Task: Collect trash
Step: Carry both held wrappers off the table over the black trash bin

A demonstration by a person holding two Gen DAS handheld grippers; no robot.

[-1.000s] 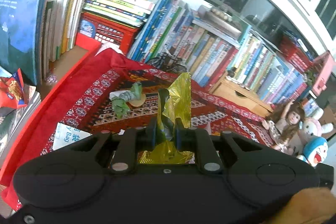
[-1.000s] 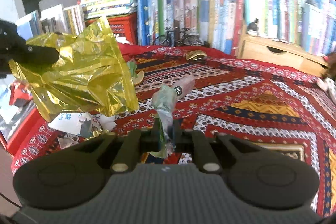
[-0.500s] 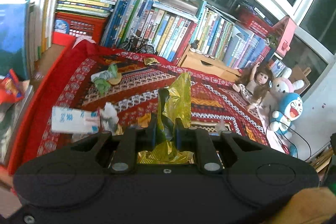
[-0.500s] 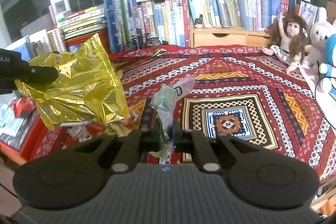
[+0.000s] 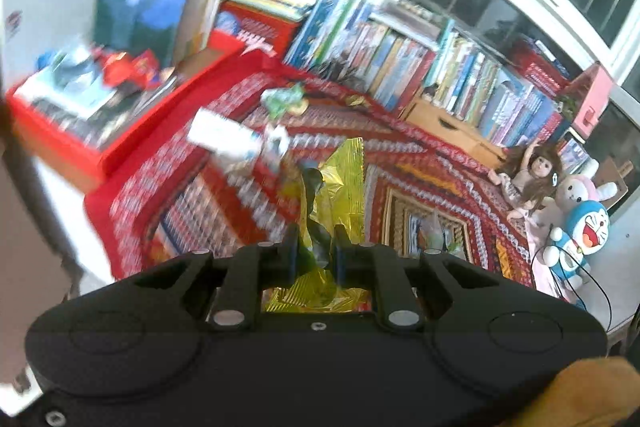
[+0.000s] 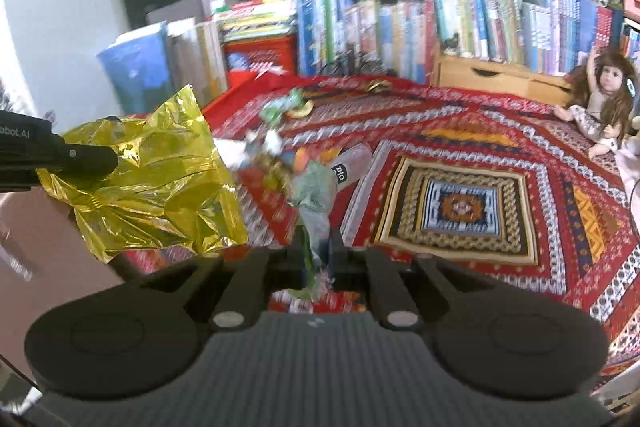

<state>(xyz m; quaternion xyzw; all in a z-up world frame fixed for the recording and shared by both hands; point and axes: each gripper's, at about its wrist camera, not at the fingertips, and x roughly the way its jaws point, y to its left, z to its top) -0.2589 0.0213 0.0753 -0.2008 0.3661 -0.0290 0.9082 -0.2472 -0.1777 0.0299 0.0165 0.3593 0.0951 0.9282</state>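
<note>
— Trash in both tongs? Crinkled yellow foil wrapper (image 6: 156,183) hangs pinched in the left gripper (image 5: 314,255).

— Yes; beside it, a pale green crumpled plastic wrapper (image 6: 314,195) is clamped in the right gripper (image 6: 316,255), above the red patterned cloth (image 6: 460,155).

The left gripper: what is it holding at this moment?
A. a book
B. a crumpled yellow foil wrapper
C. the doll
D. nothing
B: the left gripper is shut on the yellow foil wrapper, which sticks up between its fingers; in the right wrist view the wrapper hangs from that gripper, clear of the red patterned cloth.
</note>
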